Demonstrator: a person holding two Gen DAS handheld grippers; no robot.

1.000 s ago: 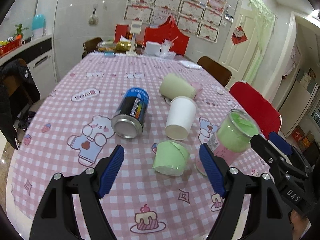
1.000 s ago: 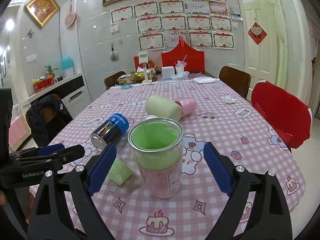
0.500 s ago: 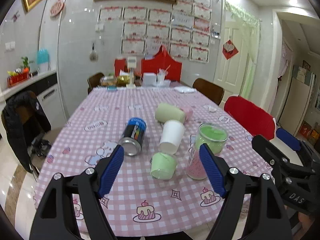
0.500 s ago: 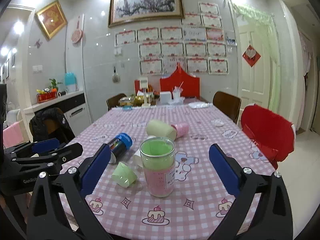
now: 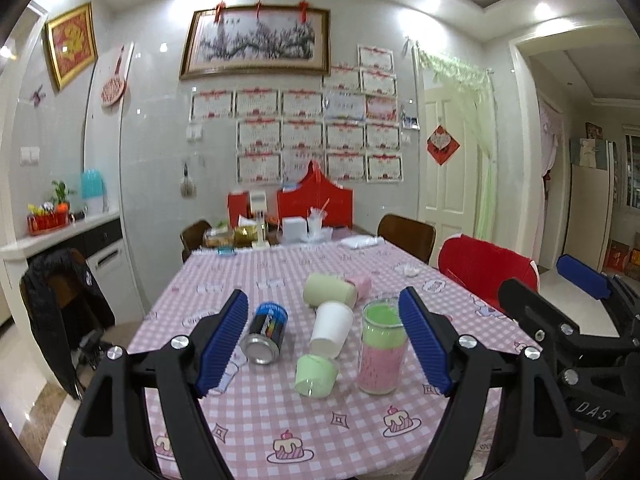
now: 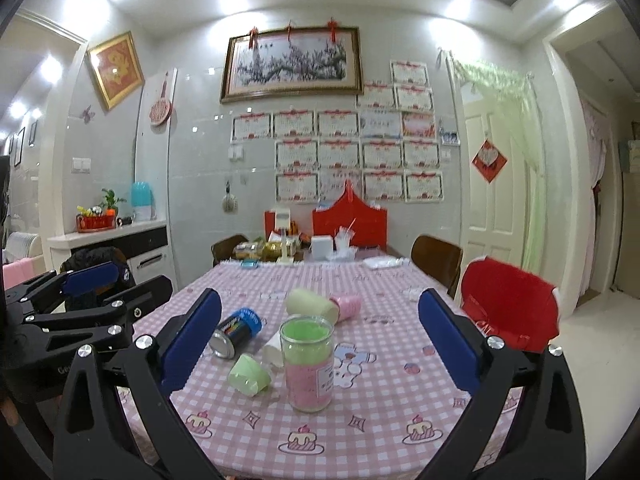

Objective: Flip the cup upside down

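Observation:
A clear cup with a green and pink inside stands upright near the front of the pink checked table. Around it lie a small green cup, a white paper cup, a cream cup and a pink cup, all on their sides. My left gripper and my right gripper are both open and empty, held back from the table's front edge.
A blue can lies on its side left of the cups. Boxes and red holders stand at the table's far end. A red chair and brown chairs stand at the right; a jacket-draped chair stands at the left.
Both grippers have pulled back and up from the table, so the cups look smaller and farther. The objects on the table have not moved.

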